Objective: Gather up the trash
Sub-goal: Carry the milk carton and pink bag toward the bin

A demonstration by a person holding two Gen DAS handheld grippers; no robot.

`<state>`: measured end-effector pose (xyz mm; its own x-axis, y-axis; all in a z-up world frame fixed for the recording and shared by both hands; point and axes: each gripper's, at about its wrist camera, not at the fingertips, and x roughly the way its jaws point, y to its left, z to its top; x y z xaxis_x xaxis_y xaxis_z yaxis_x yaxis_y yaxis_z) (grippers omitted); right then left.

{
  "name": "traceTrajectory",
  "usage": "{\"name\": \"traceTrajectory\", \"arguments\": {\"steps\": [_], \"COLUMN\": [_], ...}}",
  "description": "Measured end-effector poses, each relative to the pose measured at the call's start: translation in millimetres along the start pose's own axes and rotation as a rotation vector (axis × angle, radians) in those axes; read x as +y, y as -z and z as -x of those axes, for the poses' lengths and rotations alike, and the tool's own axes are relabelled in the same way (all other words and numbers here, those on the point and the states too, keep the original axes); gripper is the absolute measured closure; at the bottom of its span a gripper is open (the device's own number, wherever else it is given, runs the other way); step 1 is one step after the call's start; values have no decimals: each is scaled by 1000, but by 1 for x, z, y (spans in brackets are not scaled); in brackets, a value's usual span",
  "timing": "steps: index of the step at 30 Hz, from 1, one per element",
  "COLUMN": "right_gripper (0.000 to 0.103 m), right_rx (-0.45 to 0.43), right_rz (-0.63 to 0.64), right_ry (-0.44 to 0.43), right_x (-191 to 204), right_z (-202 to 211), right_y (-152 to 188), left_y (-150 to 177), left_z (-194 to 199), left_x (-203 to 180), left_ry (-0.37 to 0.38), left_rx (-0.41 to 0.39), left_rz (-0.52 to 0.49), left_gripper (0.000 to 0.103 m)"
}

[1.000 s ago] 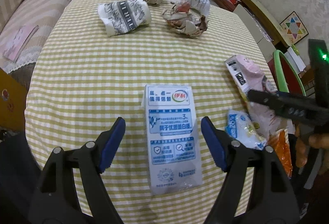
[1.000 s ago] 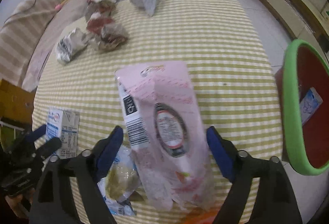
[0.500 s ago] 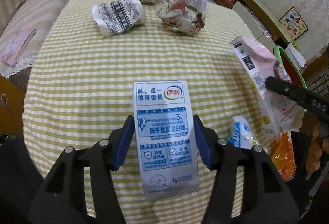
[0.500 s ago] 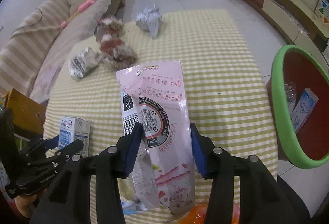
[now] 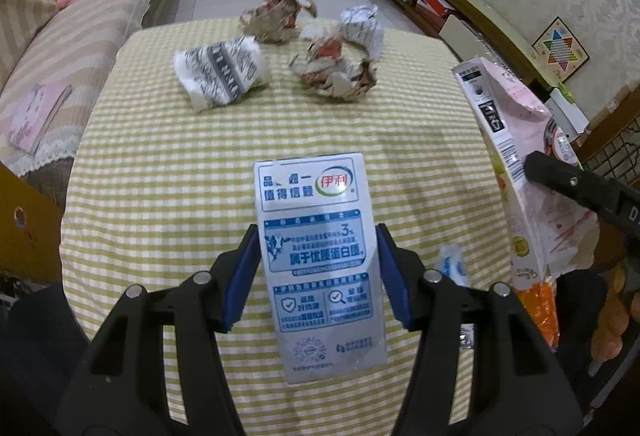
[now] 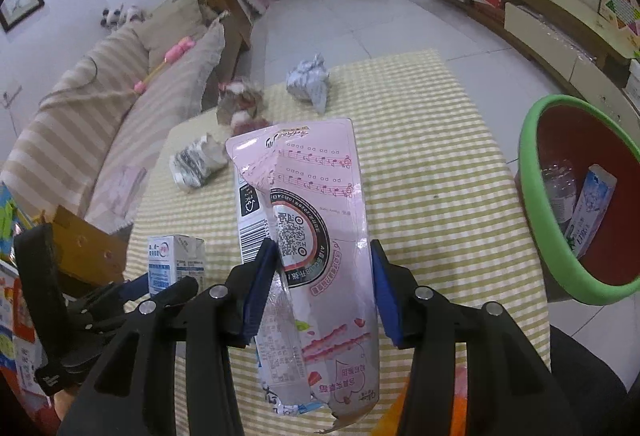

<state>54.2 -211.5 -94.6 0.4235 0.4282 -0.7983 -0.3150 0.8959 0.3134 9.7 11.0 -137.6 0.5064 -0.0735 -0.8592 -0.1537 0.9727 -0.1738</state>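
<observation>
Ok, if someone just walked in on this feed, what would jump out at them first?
Probably the two cartons held up over the checked tablecloth: the left hand-held gripper clamps a blue-and-white milk carton, the right hand-held gripper a torn pink carton. Next, the green-rimmed red bin beside the table on the right, and the crumpled paper balls at the far end.

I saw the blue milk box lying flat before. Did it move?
Yes. The milk box went from lying on the checked tablecloth to lifted above it, clamped in the left tool, as the right wrist view confirms.
</observation>
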Motion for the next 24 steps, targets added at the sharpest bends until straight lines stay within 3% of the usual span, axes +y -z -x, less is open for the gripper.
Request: {"name": "traceTrajectory", "arguments": {"steps": [13,24], "right_gripper": [57,57], "right_rx": [-130,-168], "right_rz": [-60,-152], "right_ry": [36,81], "right_x": [-33,-72], "right_z": [59,81], "right_y": [3,10], "left_y": [-31,-54], "left_z": [33,36], "left_x": [-47,-93], "left_ry": [36,110], "left_rx": [-113,-157], "left_rz": [-68,-135], "left_gripper": [49,49]}}
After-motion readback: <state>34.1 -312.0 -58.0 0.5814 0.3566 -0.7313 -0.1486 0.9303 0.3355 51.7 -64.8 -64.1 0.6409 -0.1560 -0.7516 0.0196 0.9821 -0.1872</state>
